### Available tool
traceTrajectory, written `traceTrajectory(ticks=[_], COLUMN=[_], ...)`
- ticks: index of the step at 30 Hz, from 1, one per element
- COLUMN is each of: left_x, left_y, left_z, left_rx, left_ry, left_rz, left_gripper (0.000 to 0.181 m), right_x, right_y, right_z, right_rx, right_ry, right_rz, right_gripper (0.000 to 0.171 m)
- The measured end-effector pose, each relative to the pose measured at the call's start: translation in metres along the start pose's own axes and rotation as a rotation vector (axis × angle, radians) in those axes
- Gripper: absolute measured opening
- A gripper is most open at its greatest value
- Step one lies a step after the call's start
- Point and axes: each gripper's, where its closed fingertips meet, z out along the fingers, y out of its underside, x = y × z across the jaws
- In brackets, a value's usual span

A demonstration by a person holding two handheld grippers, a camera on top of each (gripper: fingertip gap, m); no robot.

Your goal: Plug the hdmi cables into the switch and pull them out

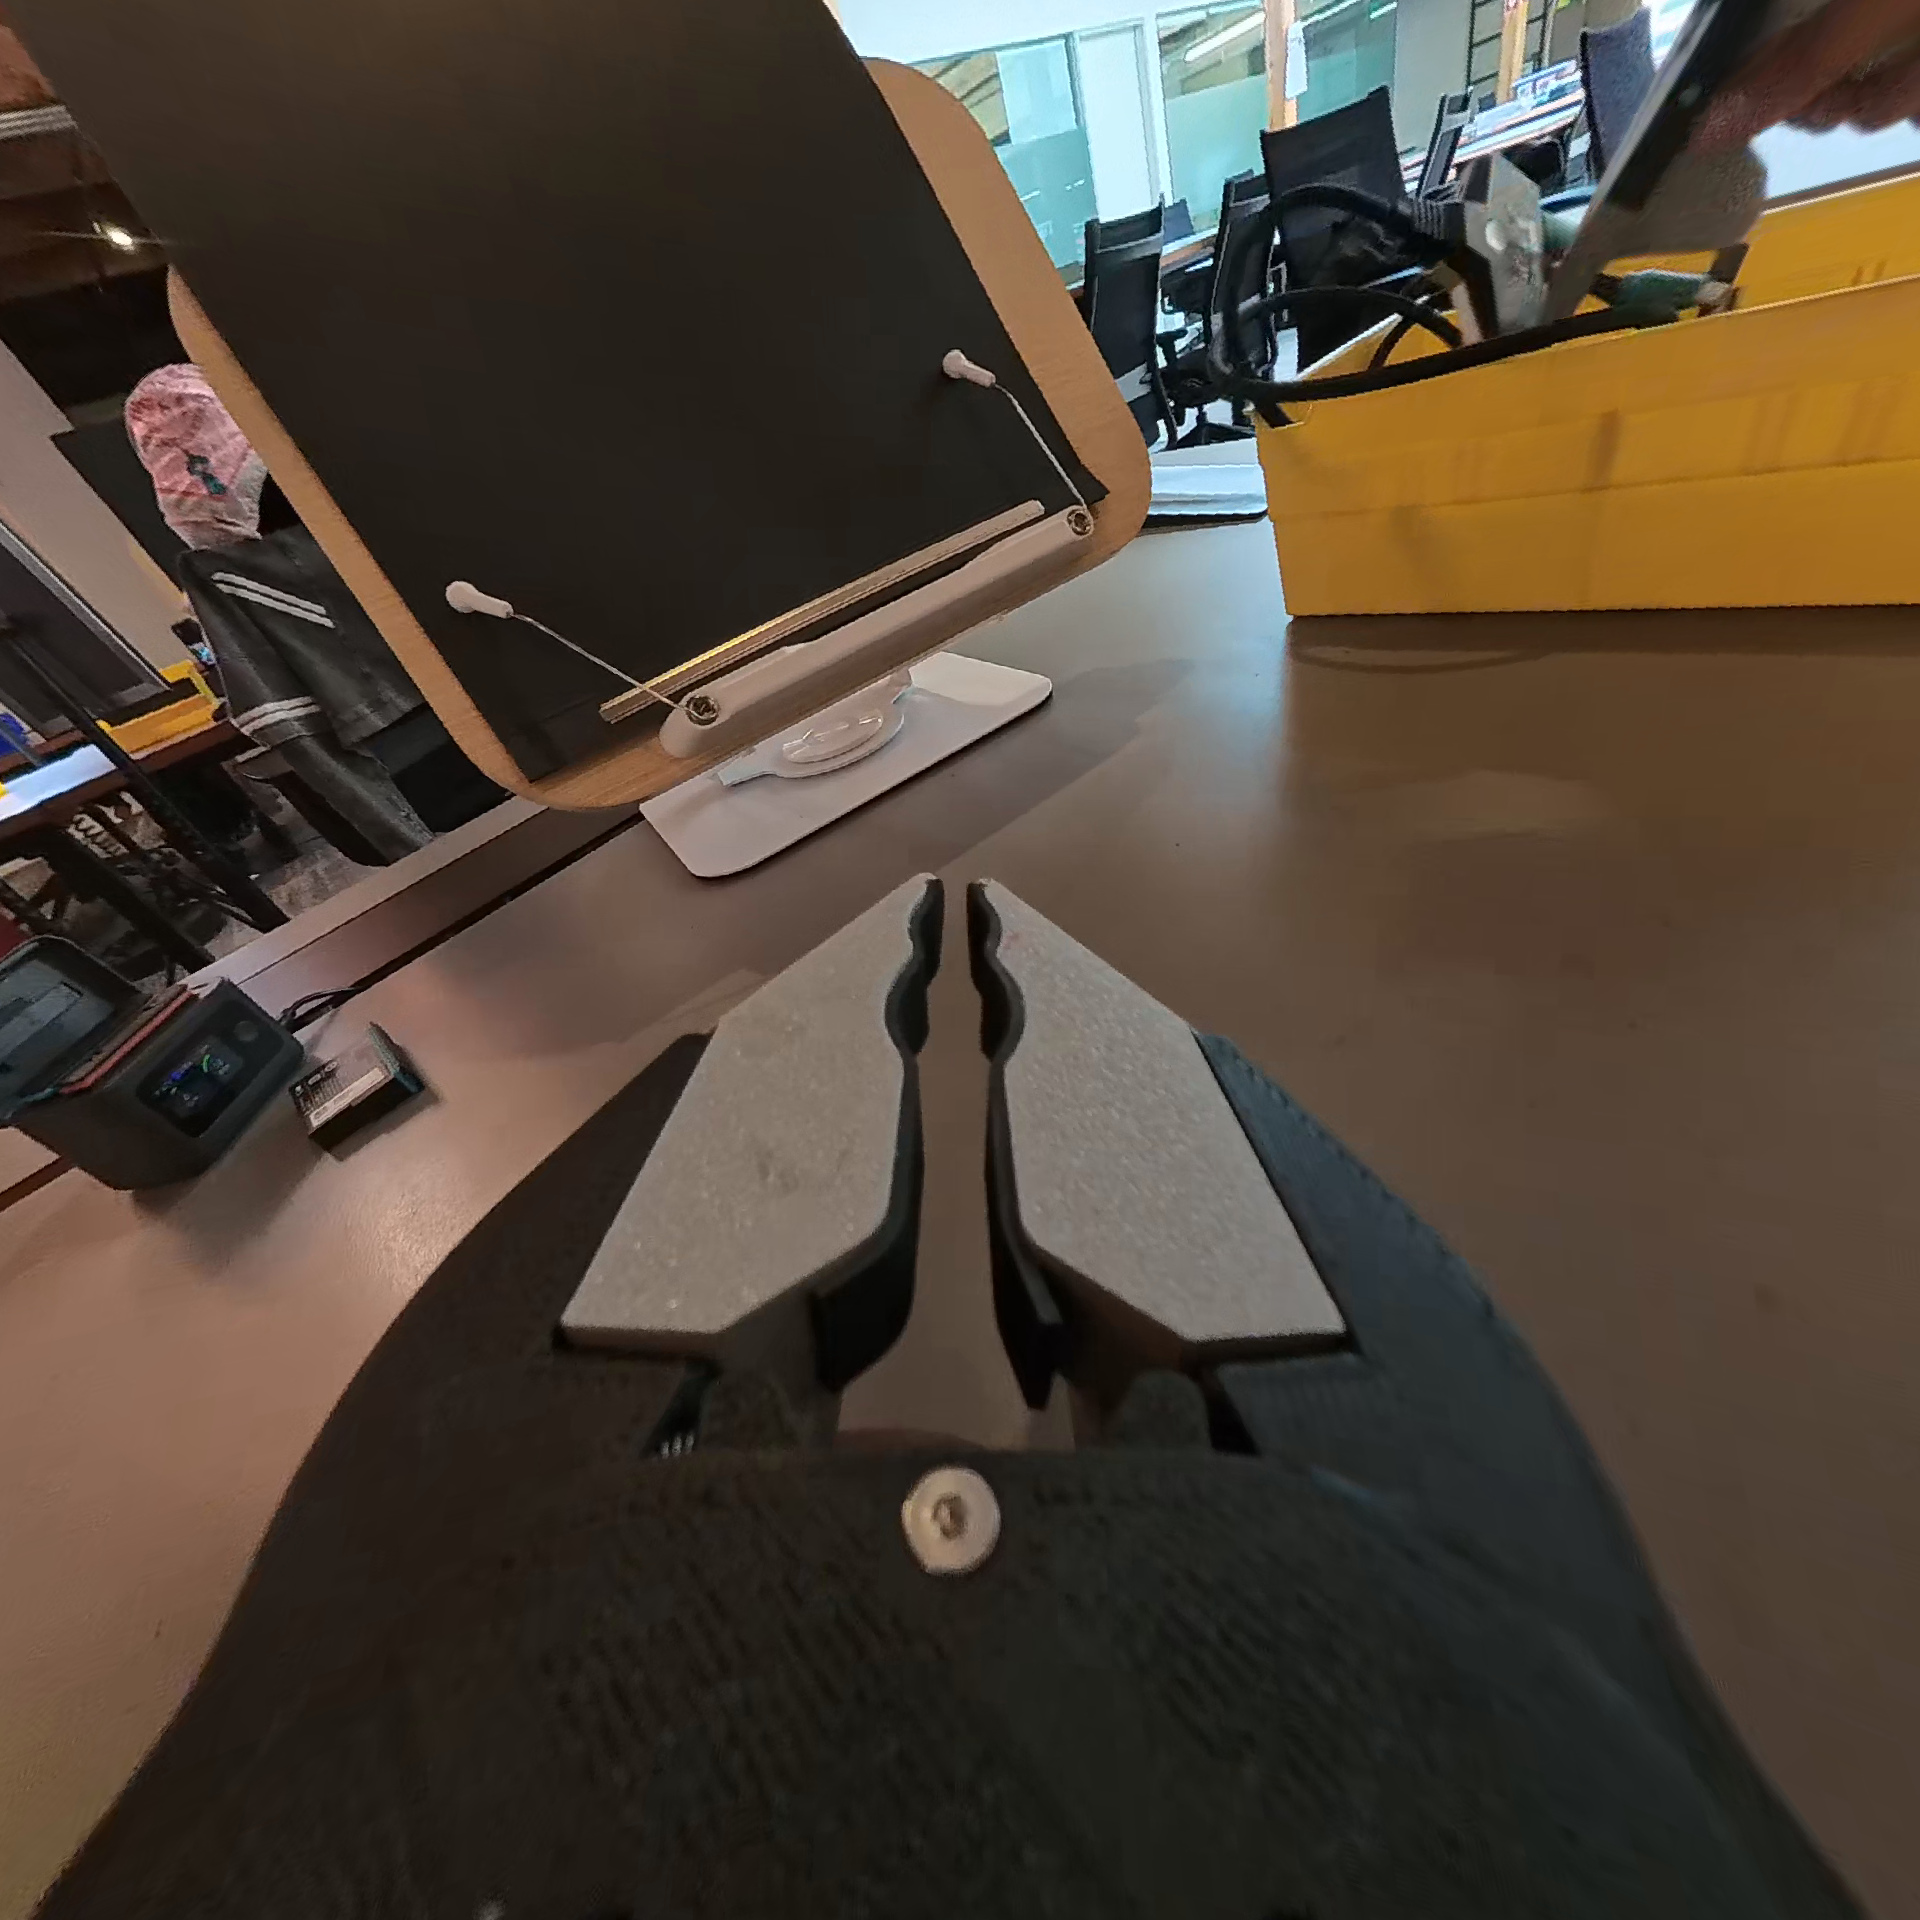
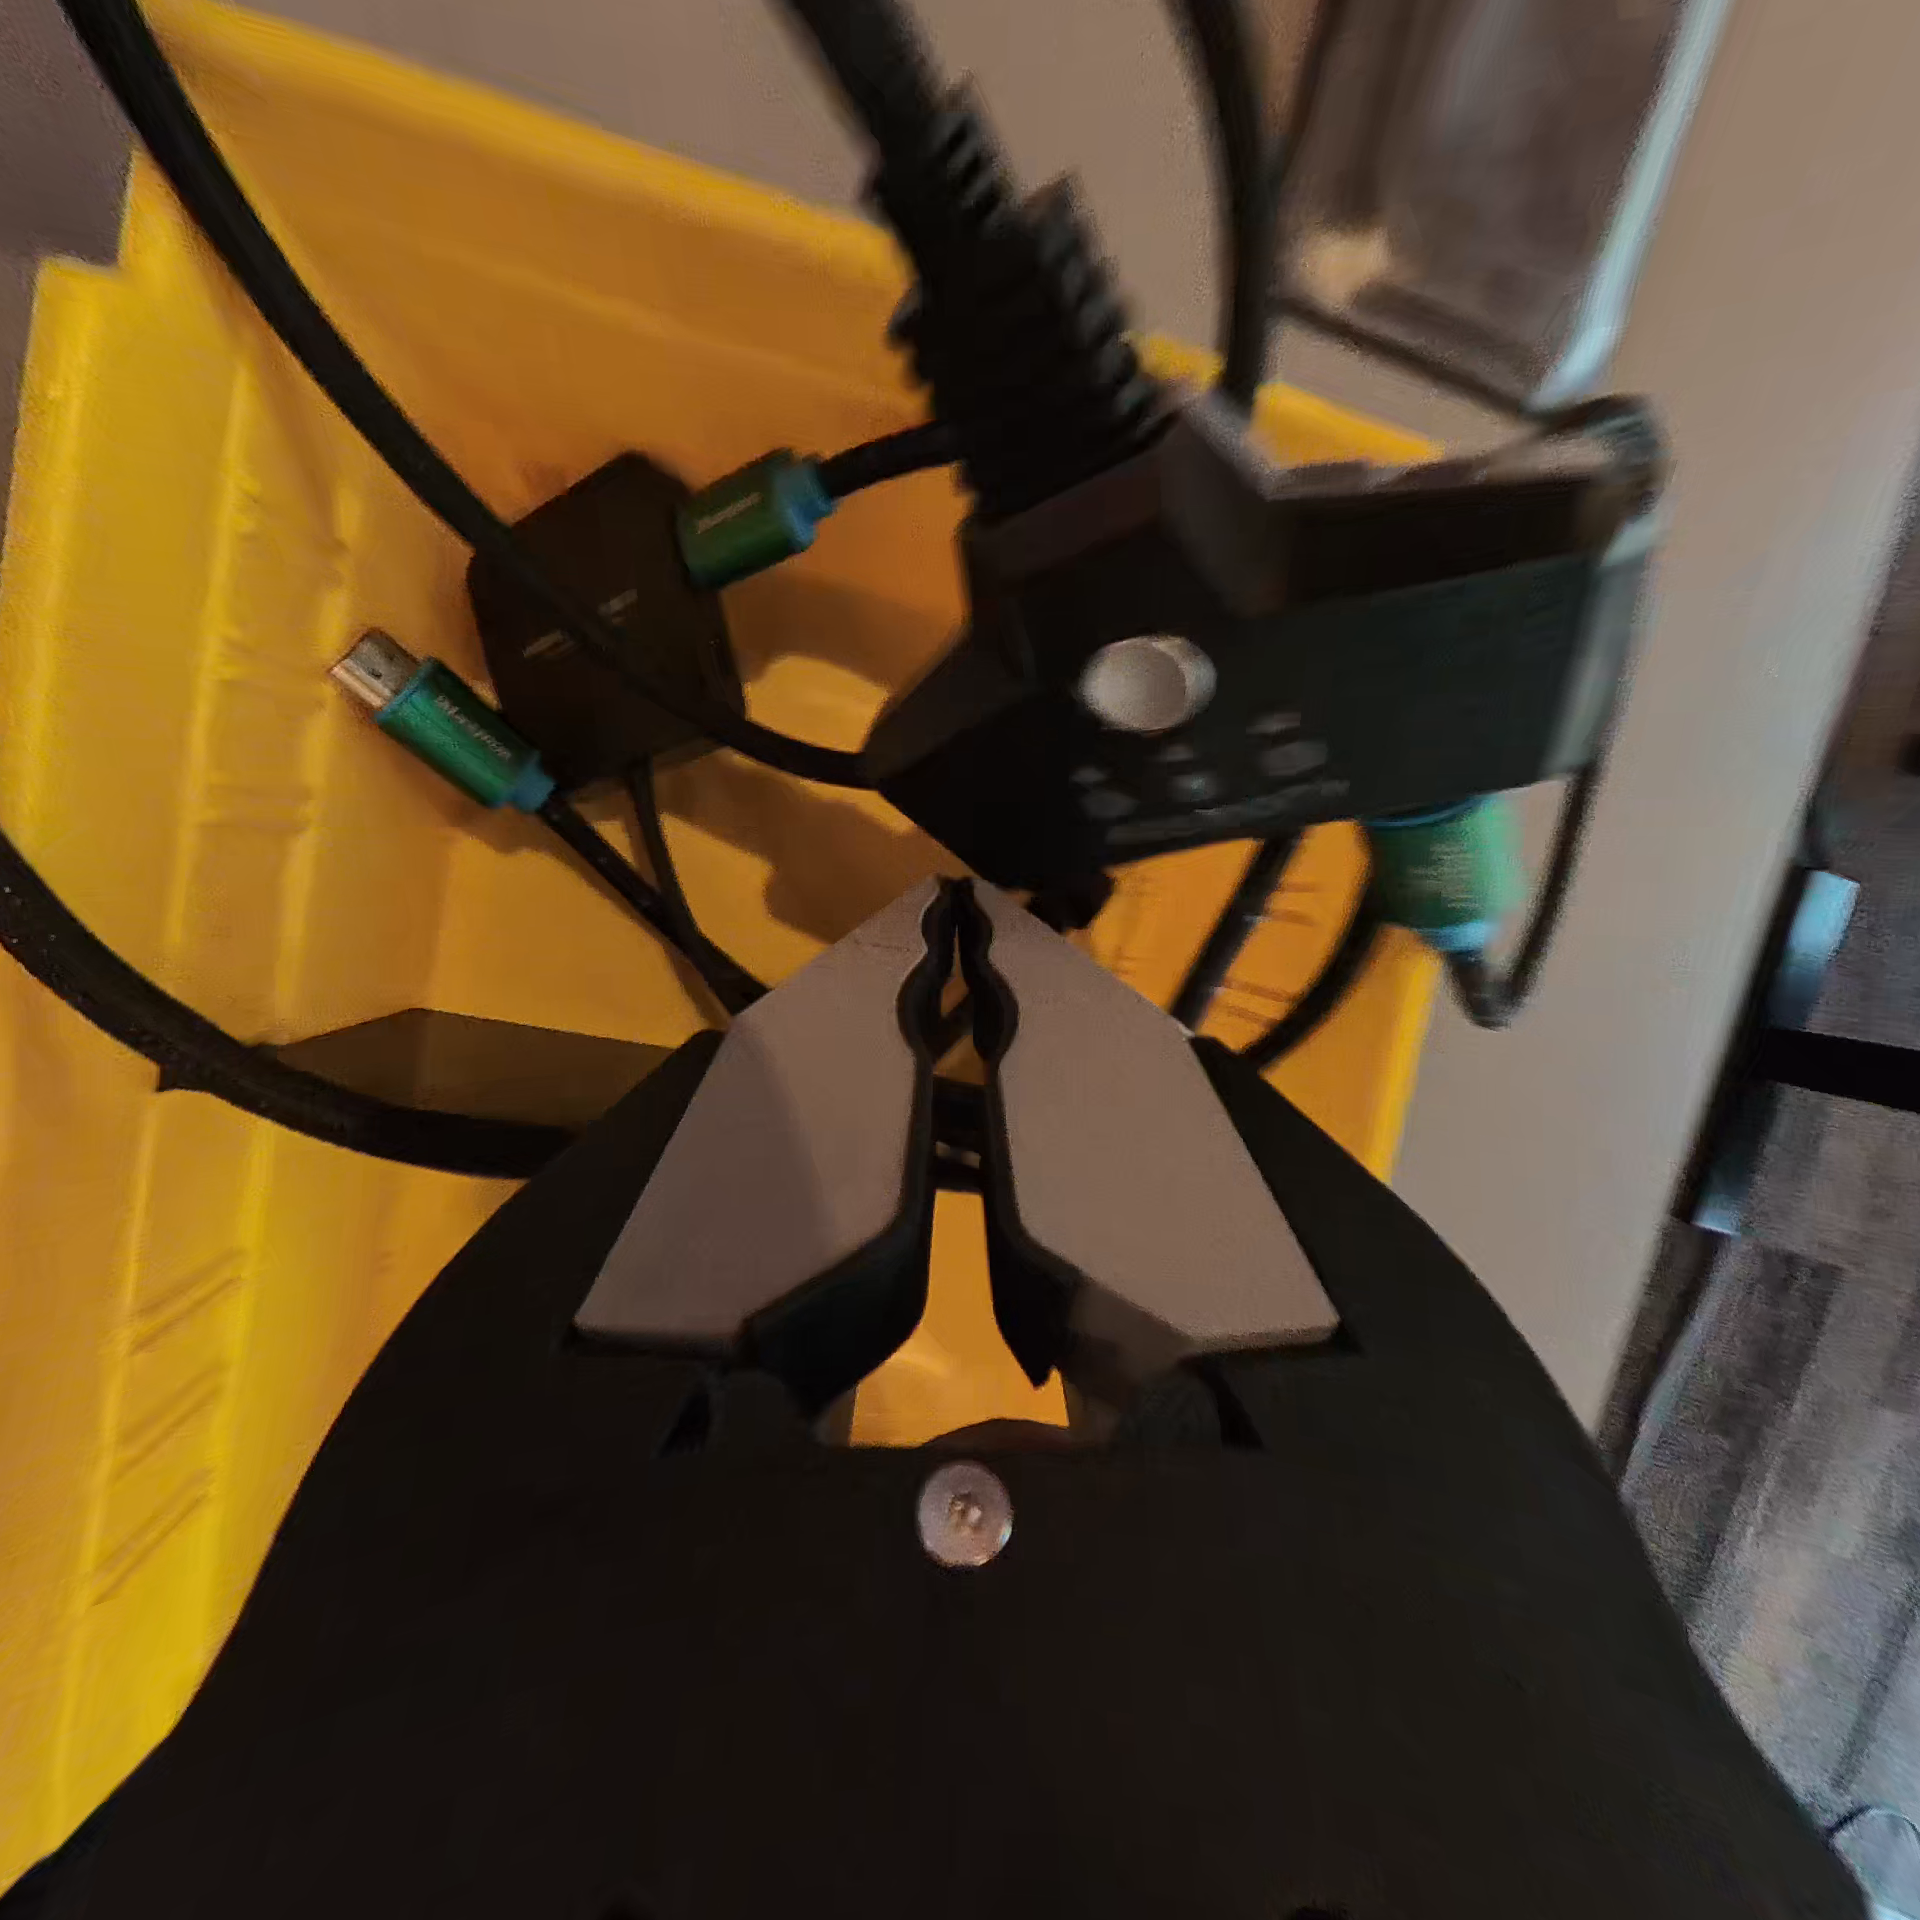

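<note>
My right gripper (image 2: 961,899) is shut on the lower edge of a black HDMI switch (image 2: 1299,665) with a round silver button, holding it above the yellow bin (image 2: 208,935). A thick black cable (image 2: 1018,270) runs from the switch's top. In the bin lies a smaller black switch box (image 2: 592,603) with one green HDMI plug (image 2: 748,520) against it. A second green plug (image 2: 447,727) lies loose beside it. A third green plug (image 2: 1444,873) hangs blurred at the right. My left gripper (image 1: 954,894) is shut and empty, low over the brown table (image 1: 1455,1039).
A wooden book stand (image 1: 1091,364) on a white base (image 1: 966,717) stands ahead of the left gripper. The yellow bin (image 1: 1610,499) is at the far right, with the right gripper (image 1: 1662,156) above it. A grey charger case (image 1: 156,1070) and a small black block (image 1: 353,1091) sit left. Left tips to right tips: about 45 centimeters.
</note>
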Motion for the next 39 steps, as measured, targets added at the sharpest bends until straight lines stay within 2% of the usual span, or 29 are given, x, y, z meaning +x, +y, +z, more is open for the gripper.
traceTrajectory(ticks=[3,6,9,11,16,20,23,24,27,29,31,34,37,39], left_x=[0.0,-0.001,-0.001,0.001,0.004,0.001,0.009,0.015,0.043,0.054,0.036,0.011,-0.013,-0.03], left_y=[0.0,0.0,0.0,0.0,0.0,0.006,0.024,0.033,0.048,0.036,0.017,-0.003,0.013,0.027], left_z=[0.0,-0.001,0.0,0.0,0.0,0.002,0.002,-0.001,-0.029,-0.056,-0.09,-0.144,-0.183,-0.196], left_rx=[0.002,0.006,0.001,0.0,-0.002,-0.048,-0.192,-0.264,-0.414,-0.399,-0.342,-0.296,-0.376,-0.426], left_ry=[-0.001,-0.001,0.002,0.008,0.025,-0.011,-0.013,-0.011,0.054,0.098,0.0,-0.082,-0.137,-0.191], left_rz=[0.002,-0.008,-0.011,-0.01,-0.009,-0.008,-0.062,-0.067,-0.125,-0.196,-0.206,-0.24,-0.28,-0.315], left_gripper=[0.002,0.002,0.002,0.003,0.008,0.02,0.047,0.053,0.059,0.06,0.077,0.082,0.091,0.095], right_x=[-0.016,-0.023,-0.023,-0.02,-0.042,-0.081,-0.115,-0.125,-0.149,-0.158,-0.164,-0.168,-0.17,-0.169], right_y=[0.011,0.006,-0.013,-0.026,-0.028,0.0,0.03,0.04,0.068,0.083,0.093,0.101,0.101,0.096], right_z=[0.02,0.012,-0.025,-0.061,-0.153,-0.179,-0.167,-0.16,-0.137,-0.124,-0.113,-0.104,-0.103,-0.107], right_rx=[-0.054,-0.009,0.132,0.257,0.615,0.75,0.735,0.721,0.68,0.663,0.64,0.62,0.634,0.667], right_ry=[-0.055,-0.086,-0.121,-0.138,-0.347,-0.462,-0.451,-0.433,-0.358,-0.306,-0.272,-0.25,-0.267,-0.275], right_rz=[-0.003,-0.011,0.019,0.06,0.135,0.092,0.041,0.017,-0.058,-0.09,-0.103,-0.108,-0.083,-0.052], right_gripper=[0.0,0.0,0.002,0.024,0.035,0.052,0.07,0.071,0.069,0.072,0.082,0.081,0.078,0.078])
